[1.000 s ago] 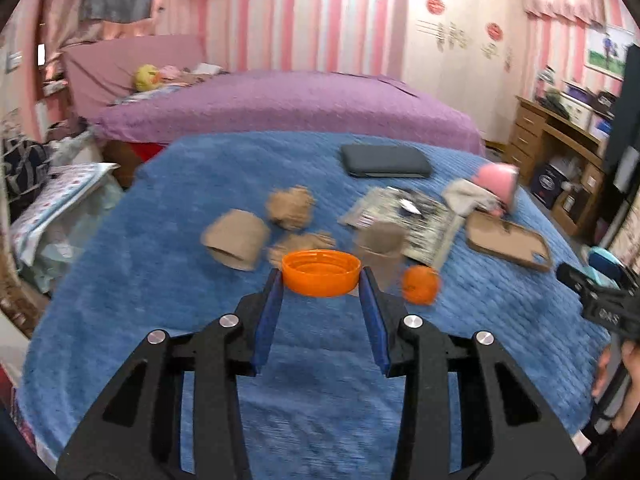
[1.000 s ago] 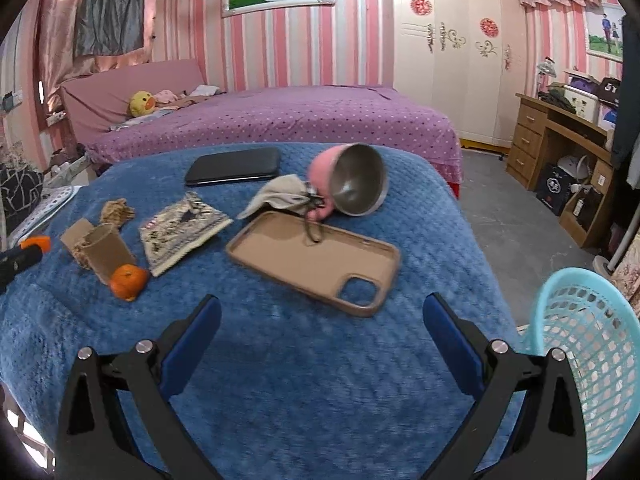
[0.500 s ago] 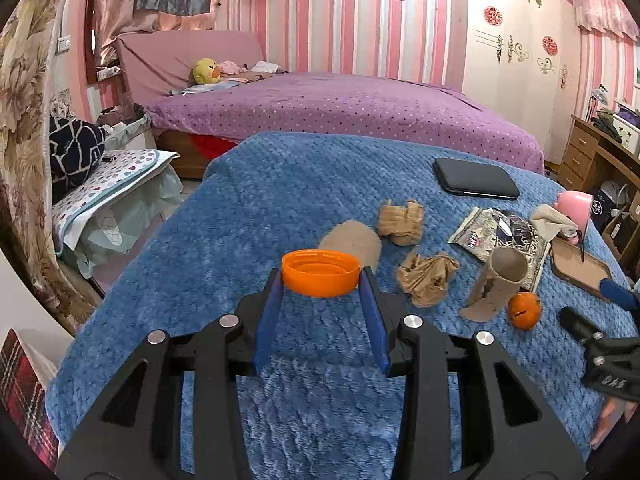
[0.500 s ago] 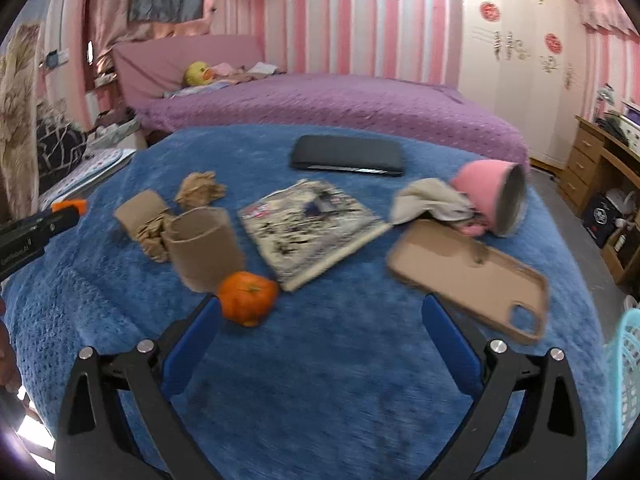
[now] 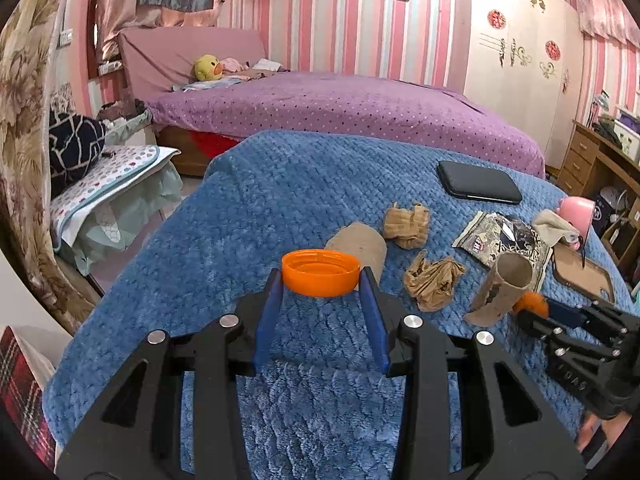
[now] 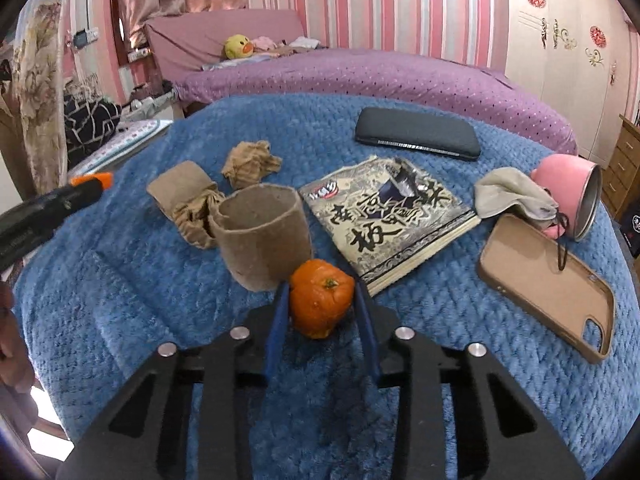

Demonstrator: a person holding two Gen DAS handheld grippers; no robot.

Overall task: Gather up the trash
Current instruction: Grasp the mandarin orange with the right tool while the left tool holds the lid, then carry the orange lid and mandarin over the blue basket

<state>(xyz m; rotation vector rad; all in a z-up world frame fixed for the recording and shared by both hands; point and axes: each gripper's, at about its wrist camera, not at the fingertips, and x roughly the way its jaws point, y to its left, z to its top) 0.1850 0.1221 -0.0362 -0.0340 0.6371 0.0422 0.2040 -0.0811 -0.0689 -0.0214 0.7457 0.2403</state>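
Snack packet (image 6: 388,220) shows Chinese characters, brand unreadable.

Both wrist fisheyes look forward and downward, close over the blue blanket (image 5: 248,216); both show its clutter.

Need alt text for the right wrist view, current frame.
The right gripper, jaws just closed, pinches a small orange fruit on a blue blanket. Just behind stands a cardboard tube, with crumpled brown paper, a printed packet, a phone case and a tipped pink cup around it.
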